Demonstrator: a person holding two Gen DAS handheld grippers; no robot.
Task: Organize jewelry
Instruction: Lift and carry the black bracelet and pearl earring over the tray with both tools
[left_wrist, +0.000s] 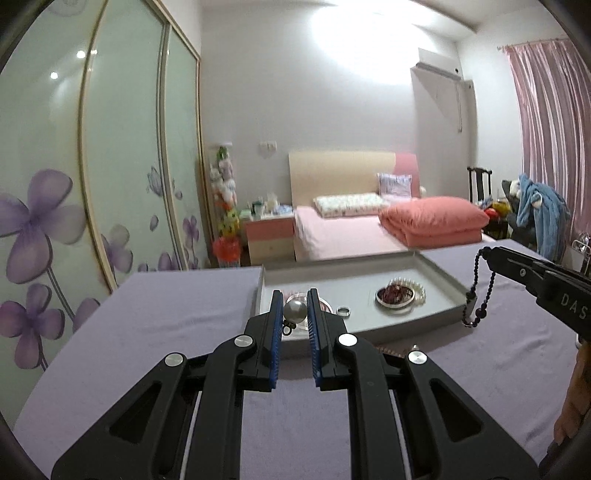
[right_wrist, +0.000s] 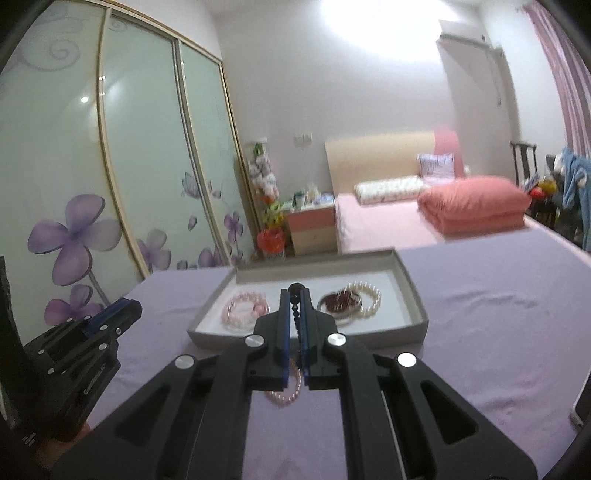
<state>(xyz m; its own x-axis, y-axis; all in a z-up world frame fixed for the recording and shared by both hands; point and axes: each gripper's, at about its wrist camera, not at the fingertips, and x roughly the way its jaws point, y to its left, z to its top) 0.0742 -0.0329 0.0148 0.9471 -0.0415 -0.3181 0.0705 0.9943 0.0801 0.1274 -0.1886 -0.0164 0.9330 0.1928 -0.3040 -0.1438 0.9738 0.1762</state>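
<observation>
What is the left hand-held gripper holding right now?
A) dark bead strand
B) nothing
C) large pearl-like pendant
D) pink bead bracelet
C: in the left wrist view the left hand-held gripper has its blue pads closed on a large pearl-like pendant, while the dark bead strand hangs from the right hand-held gripper.

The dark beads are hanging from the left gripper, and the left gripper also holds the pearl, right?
Not quite. The dark beads hang from the right gripper, as the left wrist view shows. The left gripper holds only the pearl.
</observation>
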